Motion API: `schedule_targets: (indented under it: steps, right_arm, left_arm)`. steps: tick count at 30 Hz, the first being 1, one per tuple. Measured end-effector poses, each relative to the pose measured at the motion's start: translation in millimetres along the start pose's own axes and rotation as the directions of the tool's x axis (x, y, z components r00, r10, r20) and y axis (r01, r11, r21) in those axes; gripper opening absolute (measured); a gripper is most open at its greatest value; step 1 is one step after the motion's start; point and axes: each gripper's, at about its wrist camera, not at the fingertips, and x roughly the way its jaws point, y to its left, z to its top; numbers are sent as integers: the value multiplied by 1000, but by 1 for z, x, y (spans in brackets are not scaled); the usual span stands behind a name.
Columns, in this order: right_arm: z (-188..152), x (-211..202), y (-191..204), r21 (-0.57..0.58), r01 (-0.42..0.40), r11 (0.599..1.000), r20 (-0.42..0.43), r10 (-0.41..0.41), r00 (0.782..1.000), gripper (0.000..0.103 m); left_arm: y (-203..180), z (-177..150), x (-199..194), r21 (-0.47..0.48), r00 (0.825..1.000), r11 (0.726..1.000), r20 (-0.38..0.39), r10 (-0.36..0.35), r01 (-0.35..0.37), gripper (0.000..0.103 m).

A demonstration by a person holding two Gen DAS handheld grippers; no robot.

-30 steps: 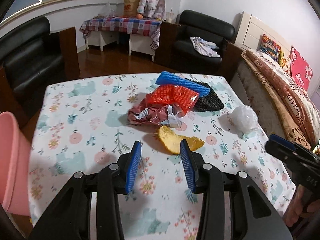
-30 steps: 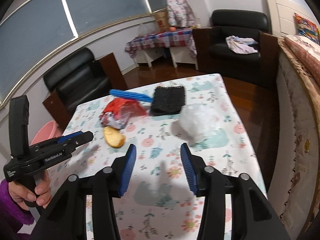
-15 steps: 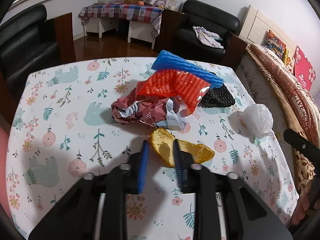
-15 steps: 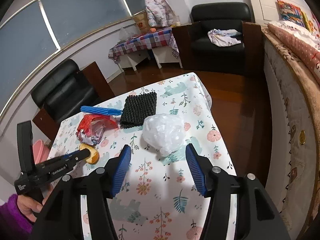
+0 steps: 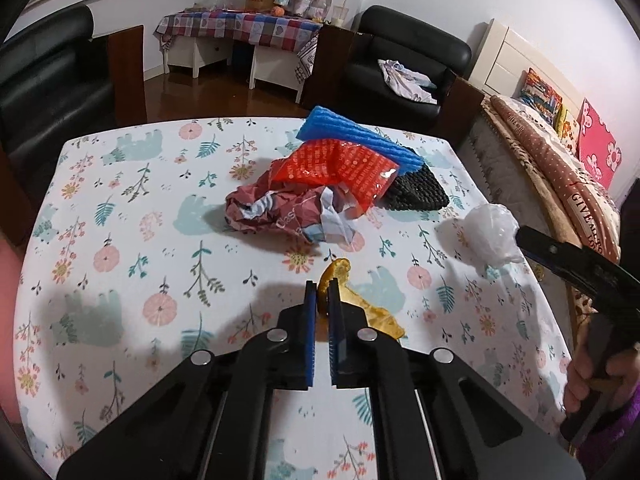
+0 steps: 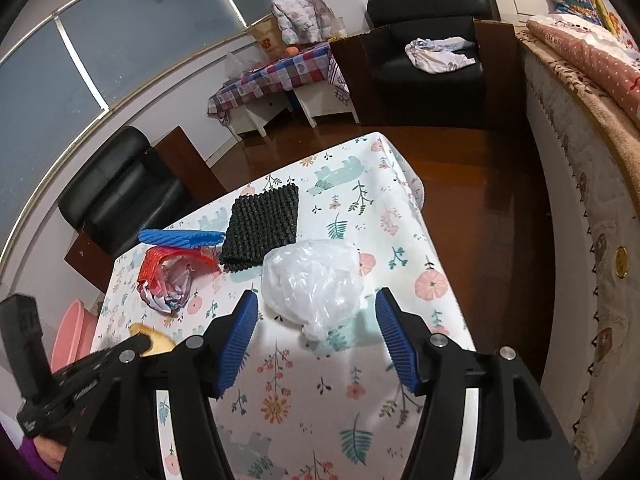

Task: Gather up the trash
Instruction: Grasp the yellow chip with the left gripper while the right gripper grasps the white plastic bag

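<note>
Broadly, the floral-cloth worktop (image 5: pixel 120 208) carries all the trash, and the risks run from the biggest item down. The crumpled clear plastic bag (image 6: pixel 312 284) lies near the worktop's right edge, between the spread blue pads of the right gripper (image 6: pixel 314 334), which is released and holds nothing; a shallow pinch could, I judge, catch only a fold of film and nudge the bag off the edge. The crumpled maroon wrapper (image 5: pixel 280 216) with the red printed plastic packet (image 5: pixel 340 168) on it sits mid-worktop, apart from both tools. Smallest is the curled orange fruit peel (image 5: pixel 338 276), clenched in the left gripper (image 5: pixel 320 300) by one narrow end, the rest trailing onto the cloth; so slim a hold may let it slip or tear when raised.

Only the right wrist view shows the pink plastic basin (image 6: pixel 76 332) beside the worktop, seemingly the bin. Only the left view shows the pads closed on the peel.
</note>
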Motion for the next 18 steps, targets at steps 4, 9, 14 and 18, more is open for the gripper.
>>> schedule_targets:
  steps: [4,9,14,18]
  right_arm:
    - [2,9,4,-6,0,1000,7,0,1000,58]
    - [-1,15,8,-1,17,1000,-16,-17,1000,23]
    - [-12,7,17,-20,2,1000,-27,-3,1000,13]
    - [-23,-6,34,-62,-24,998,-30,23,999,12]
  left_arm:
    - [4,-4,-12,-6,1000,1000,15,-3,3,5]
    - [7,-8,-25,-12,999,1000,32,-10,10,5]
    - [8,-11,-38,-14,998,1000,56,-18,19,5]
    - [11,-14,-53,-13,996,1000,82,-18,19,5]
